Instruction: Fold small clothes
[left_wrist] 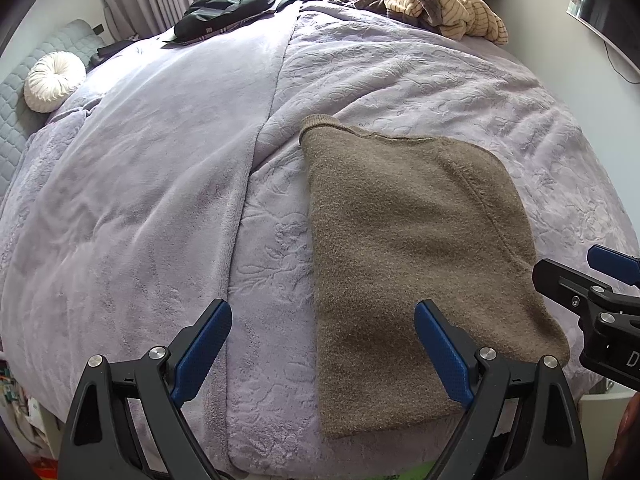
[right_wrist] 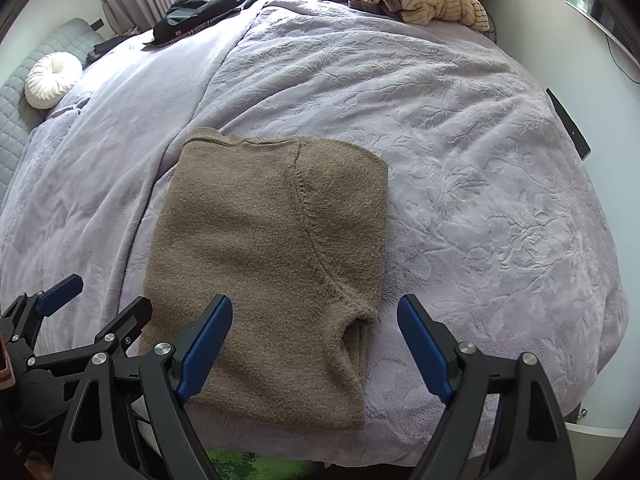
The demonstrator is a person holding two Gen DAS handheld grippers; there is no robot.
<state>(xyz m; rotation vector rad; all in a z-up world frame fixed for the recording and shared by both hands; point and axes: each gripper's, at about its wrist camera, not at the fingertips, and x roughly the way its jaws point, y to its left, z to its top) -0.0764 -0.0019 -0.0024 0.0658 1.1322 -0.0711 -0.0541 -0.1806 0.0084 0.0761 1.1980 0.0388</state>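
We hold both the left gripper (left_wrist: 323, 350) and right gripper (right_wrist: 315, 346) spread wide, empty, above the folded brown sweater's (right_wrist: 264, 264) near edge.

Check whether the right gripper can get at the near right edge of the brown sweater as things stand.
Probably yes. The right gripper is open just above the brown sweater, straddling its near right edge, with nothing between them. The left gripper, also open, sits off to the left and is not in the way.
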